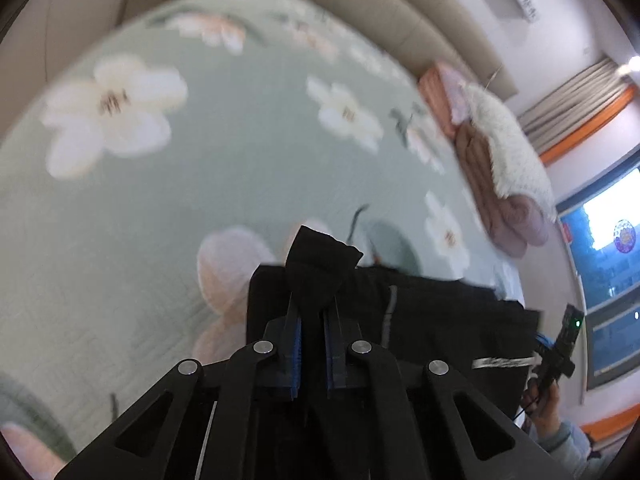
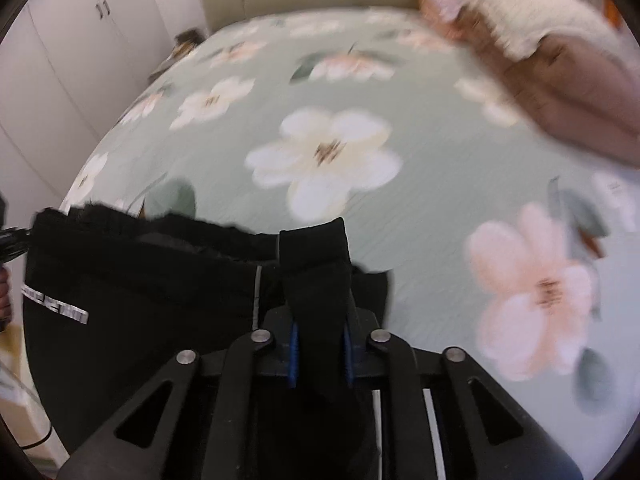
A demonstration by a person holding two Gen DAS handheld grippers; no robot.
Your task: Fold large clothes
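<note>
Left claw (image 1: 313, 300): pressed together, pinching a bunched fold of the black garment (image 1: 440, 312); a tuft of cloth sticks up past the fingertips. Right claw (image 2: 318, 300): also clamped, pinching another fold of the same garment (image 2: 140, 280), fabric filling the gap between the blue pads (image 2: 294, 344).

I see the garment hanging between both claws, over the near edge of the bed (image 1: 240, 140) with its green floral quilt.

Left view only: window (image 1: 608, 240) at right, my other hand (image 1: 548, 400) gripping the right rig, and a pile of folded blankets (image 1: 492, 168). Right view only: white wardrobe doors (image 2: 80, 40) at left; a white label strip (image 2: 56, 306) on the garment reads clearer here.
</note>
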